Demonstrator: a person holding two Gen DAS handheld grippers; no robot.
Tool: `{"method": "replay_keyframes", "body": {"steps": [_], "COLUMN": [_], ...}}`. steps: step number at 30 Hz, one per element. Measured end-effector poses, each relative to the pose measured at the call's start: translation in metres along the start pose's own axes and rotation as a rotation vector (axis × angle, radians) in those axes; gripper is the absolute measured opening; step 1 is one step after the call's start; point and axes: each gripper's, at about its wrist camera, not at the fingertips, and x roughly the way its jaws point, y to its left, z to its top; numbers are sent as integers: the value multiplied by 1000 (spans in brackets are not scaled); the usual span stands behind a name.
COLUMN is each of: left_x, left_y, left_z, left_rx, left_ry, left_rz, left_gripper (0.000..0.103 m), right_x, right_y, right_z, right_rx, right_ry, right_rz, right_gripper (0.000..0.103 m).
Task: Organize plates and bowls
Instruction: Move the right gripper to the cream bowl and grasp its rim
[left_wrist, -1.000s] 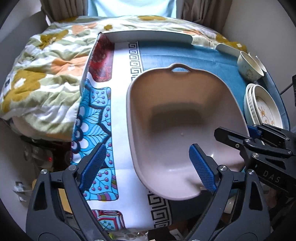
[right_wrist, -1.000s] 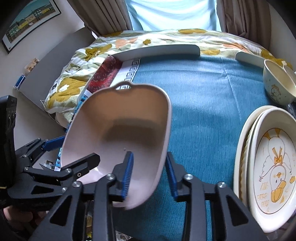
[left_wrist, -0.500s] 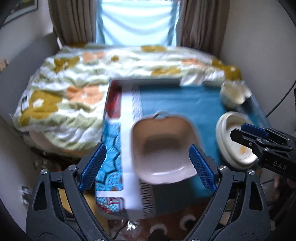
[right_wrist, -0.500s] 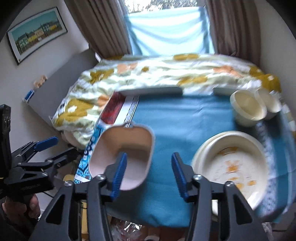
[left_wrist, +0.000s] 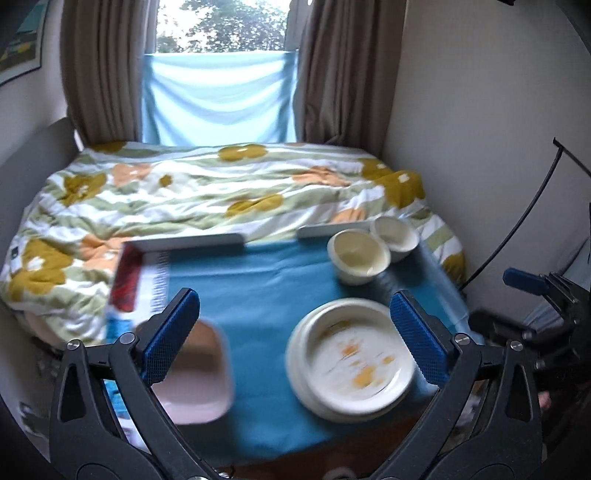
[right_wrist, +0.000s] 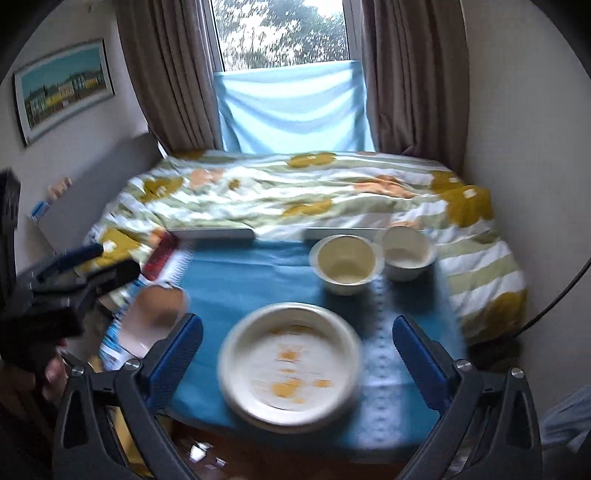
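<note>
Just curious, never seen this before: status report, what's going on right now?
Both tongs, left and right, open, empty, above table. Pink basin sits at left edge. Plates stacked; two bowls behind. Nothing in the way.

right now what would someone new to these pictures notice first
Probably the stack of cream plates with orange markings, near the front of the blue cloth. Behind it, two cream bowls sit side by side, and a pink basin rests at the table's left edge. Both hand-held grippers, left and right, hang open above it all.
</note>
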Motion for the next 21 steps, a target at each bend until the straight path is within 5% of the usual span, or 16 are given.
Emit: {"method": "replay_keyframes", "body": {"steps": [4, 11, 16, 21], "left_x": [28, 103, 166, 237], "left_y": [-38, -60, -52, -43], "left_z": [15, 27, 28, 25], "left_rx": [-29, -106, -127, -150], "left_ry": [22, 133, 224, 336], "left_rz": [-27, -42, -37, -53], "left_gripper": [103, 103, 99, 80], "right_x": [-3, 54, 124, 190], "right_y": [-46, -111, -137, -148], "right_z": [14, 37, 42, 37], "right_rx": [2, 43, 142, 235], "right_ry": [-4, 104, 209, 306], "right_rz": [12, 59, 155, 168], "right_gripper": [102, 100, 77, 60]}}
